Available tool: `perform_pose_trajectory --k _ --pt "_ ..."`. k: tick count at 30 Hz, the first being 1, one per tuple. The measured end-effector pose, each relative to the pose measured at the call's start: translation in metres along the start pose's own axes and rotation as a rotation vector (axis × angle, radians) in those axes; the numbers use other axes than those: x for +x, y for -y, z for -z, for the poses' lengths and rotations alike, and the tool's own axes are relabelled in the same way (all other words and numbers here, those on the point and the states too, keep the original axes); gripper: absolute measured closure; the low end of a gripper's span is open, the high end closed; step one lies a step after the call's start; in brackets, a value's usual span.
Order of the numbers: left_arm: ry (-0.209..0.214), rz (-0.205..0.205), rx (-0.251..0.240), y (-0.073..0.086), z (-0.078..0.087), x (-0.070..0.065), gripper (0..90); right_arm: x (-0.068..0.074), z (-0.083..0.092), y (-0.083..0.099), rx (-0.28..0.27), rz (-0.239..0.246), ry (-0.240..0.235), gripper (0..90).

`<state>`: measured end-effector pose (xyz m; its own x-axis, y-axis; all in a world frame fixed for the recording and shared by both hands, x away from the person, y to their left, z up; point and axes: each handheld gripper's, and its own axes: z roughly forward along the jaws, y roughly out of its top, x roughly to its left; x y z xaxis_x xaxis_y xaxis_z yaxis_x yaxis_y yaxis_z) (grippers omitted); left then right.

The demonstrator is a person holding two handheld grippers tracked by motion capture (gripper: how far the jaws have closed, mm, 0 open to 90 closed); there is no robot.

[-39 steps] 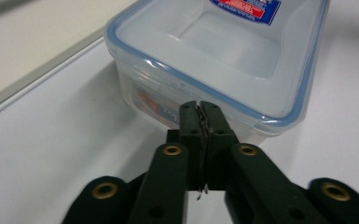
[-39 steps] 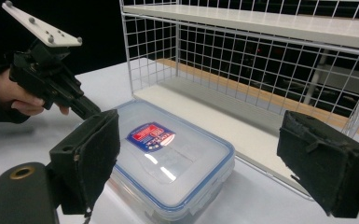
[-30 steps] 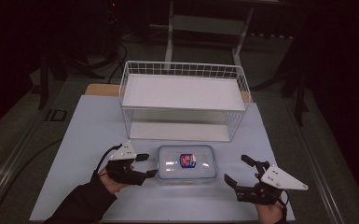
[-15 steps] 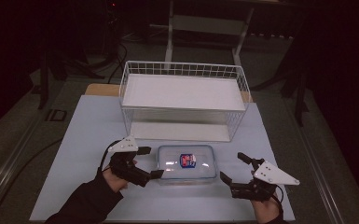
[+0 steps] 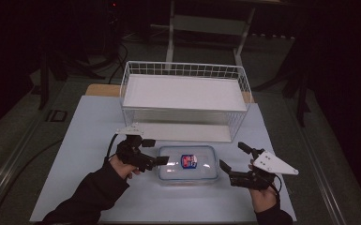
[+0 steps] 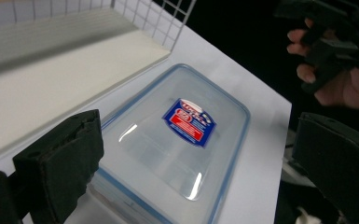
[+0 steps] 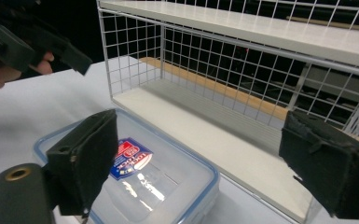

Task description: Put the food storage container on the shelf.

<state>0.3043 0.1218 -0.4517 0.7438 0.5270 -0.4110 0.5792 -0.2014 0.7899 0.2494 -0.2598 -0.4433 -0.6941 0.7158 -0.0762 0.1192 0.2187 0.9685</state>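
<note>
Container (image 5: 187, 164) lies just before wire rack (image 5: 184, 101), between grippers.

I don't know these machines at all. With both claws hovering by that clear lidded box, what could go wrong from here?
Three things, I'd guess. The clear box has a smooth, glossy lid, so a pinch from the open left gripper or the open right gripper might slip. It lies close to the wire shelf rack, so lifting it could knock it against the wires. It is also wide, so uneven grips at its two ends might tilt it.
</note>
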Motion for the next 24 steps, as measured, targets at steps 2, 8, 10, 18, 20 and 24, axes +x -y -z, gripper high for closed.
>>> perform_pose_trajectory --k 2,8,10,18,20,24 --pt "-0.003 0.030 0.009 0.002 -0.004 0.005 3.0 -0.001 -0.004 0.001 0.015 -0.006 -0.008 14.4" --pt "-0.027 0.091 0.057 0.010 -0.016 0.020 3.0 -0.009 -0.016 0.006 0.104 -0.099 -0.075 14.4" --pt "-0.034 0.123 0.064 0.013 -0.020 0.025 3.1 -0.009 -0.018 0.006 0.125 -0.087 -0.070 13.9" --pt "-0.045 0.320 0.128 0.030 -0.031 0.046 3.3 -0.010 -0.028 0.013 0.229 -0.173 -0.077 10.4" --pt "-0.022 0.346 0.141 0.031 -0.032 0.048 3.4 -0.011 -0.028 0.016 0.233 -0.188 -0.094 10.4" --pt "0.012 0.411 0.196 0.034 -0.036 0.050 6.1 -0.009 -0.029 0.021 0.252 -0.219 -0.095 10.4"
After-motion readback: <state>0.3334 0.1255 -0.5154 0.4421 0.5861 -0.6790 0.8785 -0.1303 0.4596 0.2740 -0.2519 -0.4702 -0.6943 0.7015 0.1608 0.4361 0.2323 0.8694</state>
